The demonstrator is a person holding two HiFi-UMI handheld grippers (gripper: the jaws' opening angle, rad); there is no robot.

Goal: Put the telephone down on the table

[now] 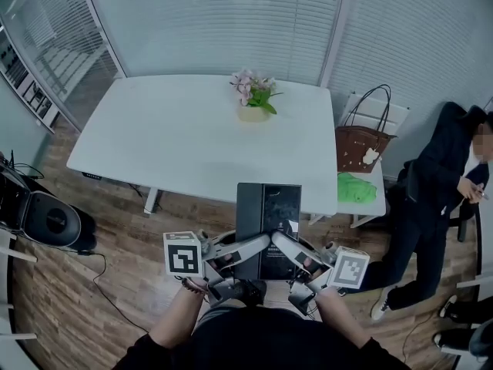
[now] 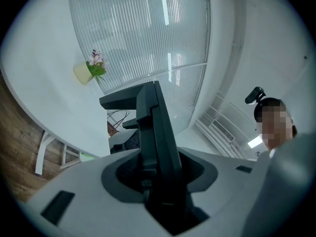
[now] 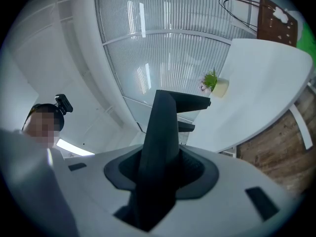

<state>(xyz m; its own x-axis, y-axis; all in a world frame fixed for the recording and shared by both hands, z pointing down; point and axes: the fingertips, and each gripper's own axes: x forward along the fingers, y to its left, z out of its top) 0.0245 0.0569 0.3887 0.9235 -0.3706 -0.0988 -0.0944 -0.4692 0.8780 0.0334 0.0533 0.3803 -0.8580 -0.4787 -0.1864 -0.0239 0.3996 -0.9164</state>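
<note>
The telephone [image 1: 266,226] is a flat black slab held in the air, over the white table's [image 1: 169,141] near edge and the floor in front of it. My left gripper [image 1: 248,250] is shut on its near left side. My right gripper [image 1: 291,250] is shut on its near right side. In the left gripper view the telephone [image 2: 154,127] stands edge-on between the jaws of the left gripper [image 2: 159,179]. The right gripper view shows the same dark edge [image 3: 162,132] clamped in the right gripper [image 3: 154,179]. The telephone's underside is hidden.
A small pot of pink flowers [image 1: 253,102] stands at the table's far middle. To the right, a brown handbag [image 1: 360,141] and a green cloth [image 1: 356,187] lie on a low white stand. A person in dark clothes [image 1: 431,199] sits at the far right. A black round device [image 1: 48,219] sits left.
</note>
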